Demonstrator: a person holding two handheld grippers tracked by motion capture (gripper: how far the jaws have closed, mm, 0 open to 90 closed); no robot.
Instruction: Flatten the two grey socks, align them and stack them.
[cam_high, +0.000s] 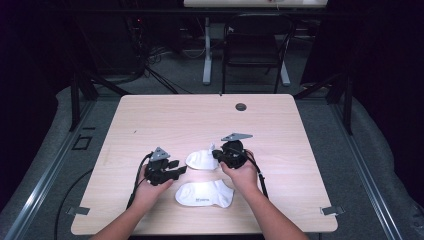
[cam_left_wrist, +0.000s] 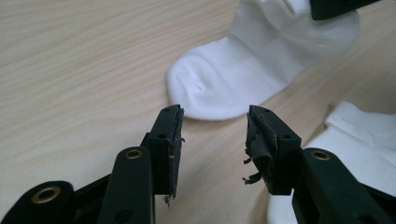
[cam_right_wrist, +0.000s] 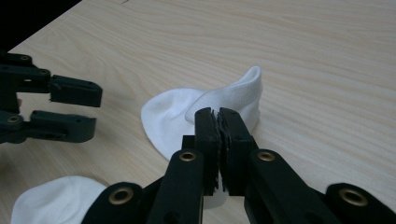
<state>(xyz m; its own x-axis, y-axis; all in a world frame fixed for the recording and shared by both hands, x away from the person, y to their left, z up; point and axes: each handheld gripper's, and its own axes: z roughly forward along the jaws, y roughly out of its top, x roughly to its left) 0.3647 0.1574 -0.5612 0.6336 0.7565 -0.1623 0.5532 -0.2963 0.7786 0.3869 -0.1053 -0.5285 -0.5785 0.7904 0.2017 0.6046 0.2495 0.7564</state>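
The right gripper (cam_right_wrist: 218, 122) has its jaws pressed together on the cuff end of the far white sock (cam_right_wrist: 187, 116), pinching a fold of fabric so that end stands lifted off the wooden table (cam_high: 200, 112) while the rest of the sock trails away on the surface. The left gripper (cam_left_wrist: 214, 122) holds its jaws apart with nothing between them, aimed low over the tabletop. From that open gripper, the sock's rounded toe lies just ahead of the fingertips and a little above their line in the left gripper view, near but not touching. The sock's long axis runs from that toe, nearest the left gripper, away toward the pinched end at the right gripper, so the toe points at the left tool and the cuff away from it. In the high view this axis lies roughly across the table between the two grippers. The left hand (cam_high: 150, 187) is plainly the nearer one to the free toe, and I judge a short advance straight ahead would bring the toe between its jaws. A second white sock (cam_high: 205, 194) lies flat beside the left gripper, toward the person, apart from both tools.
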